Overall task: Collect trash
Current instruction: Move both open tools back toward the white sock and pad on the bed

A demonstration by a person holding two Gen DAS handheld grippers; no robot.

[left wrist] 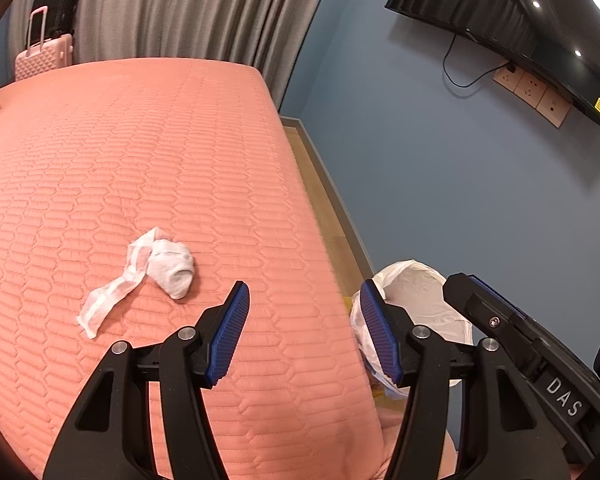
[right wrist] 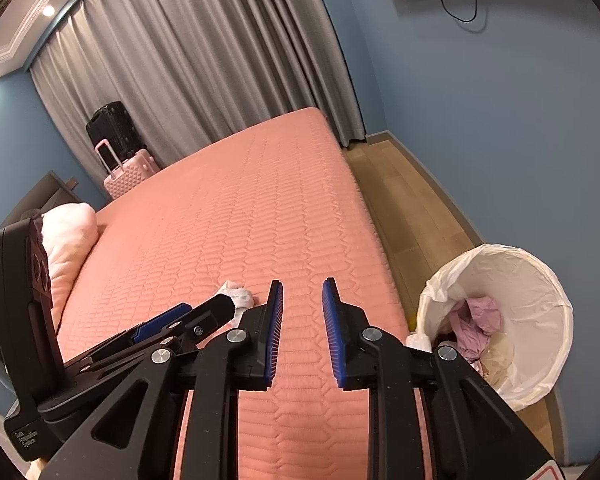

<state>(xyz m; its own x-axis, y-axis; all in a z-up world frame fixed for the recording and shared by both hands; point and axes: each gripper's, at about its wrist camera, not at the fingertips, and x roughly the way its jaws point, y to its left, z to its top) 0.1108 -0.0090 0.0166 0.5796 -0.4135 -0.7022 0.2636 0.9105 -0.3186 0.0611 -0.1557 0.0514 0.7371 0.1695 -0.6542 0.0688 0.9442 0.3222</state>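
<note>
We held both grippers released and empty: left gripper [left wrist: 304,330], right gripper [right wrist: 302,334]. The crumpled tissue [left wrist: 140,276] lay on the bed [left wrist: 140,140], near its edge beside the bin [right wrist: 540,292]. Its loose tail could slip from our fingers, we judged.

Quilted matt cloth bedspread [left wrist: 140,160]; crumpled white tissue [left wrist: 172,266]; thin plastic bin liner [right wrist: 540,280].

Both tongs [left wrist: 305,334] [right wrist: 302,334] parted (empty)

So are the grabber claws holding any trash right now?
No, neither one. The left gripper and right gripper both stand open with nothing between them. The crumpled white tissue lies untouched on the bed.
</note>
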